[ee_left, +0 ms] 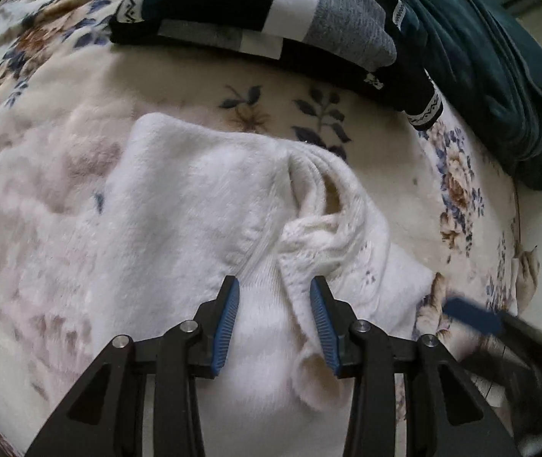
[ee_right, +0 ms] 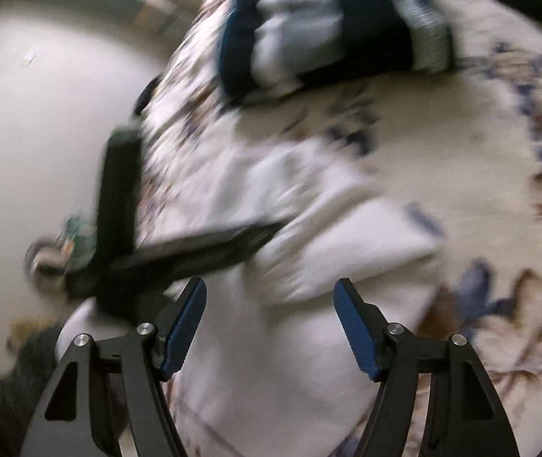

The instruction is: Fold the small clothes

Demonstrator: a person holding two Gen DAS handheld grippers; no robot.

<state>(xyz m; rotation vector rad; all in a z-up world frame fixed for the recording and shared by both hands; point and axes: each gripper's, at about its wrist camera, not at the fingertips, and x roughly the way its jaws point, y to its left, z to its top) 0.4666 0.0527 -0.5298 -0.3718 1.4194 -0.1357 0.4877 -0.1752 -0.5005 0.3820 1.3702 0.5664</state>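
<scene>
Left gripper [ee_left: 275, 301] hung with jaws apart over the white knit garment [ee_left: 210, 205] on the floral blanket [ee_left: 53, 87], seemingly lining up a pinch; right gripper [ee_right: 270, 304] gaped too; folded striped clothes [ee_left: 255, 11] sat beyond, probably finished

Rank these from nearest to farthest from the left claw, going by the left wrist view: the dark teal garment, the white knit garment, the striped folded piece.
1. White knit garment: directly under and between the left claw fingers.
2. Striped folded piece: straight ahead, at the far edge of the floral blanket.
3. Dark teal garment: far right corner.
</scene>
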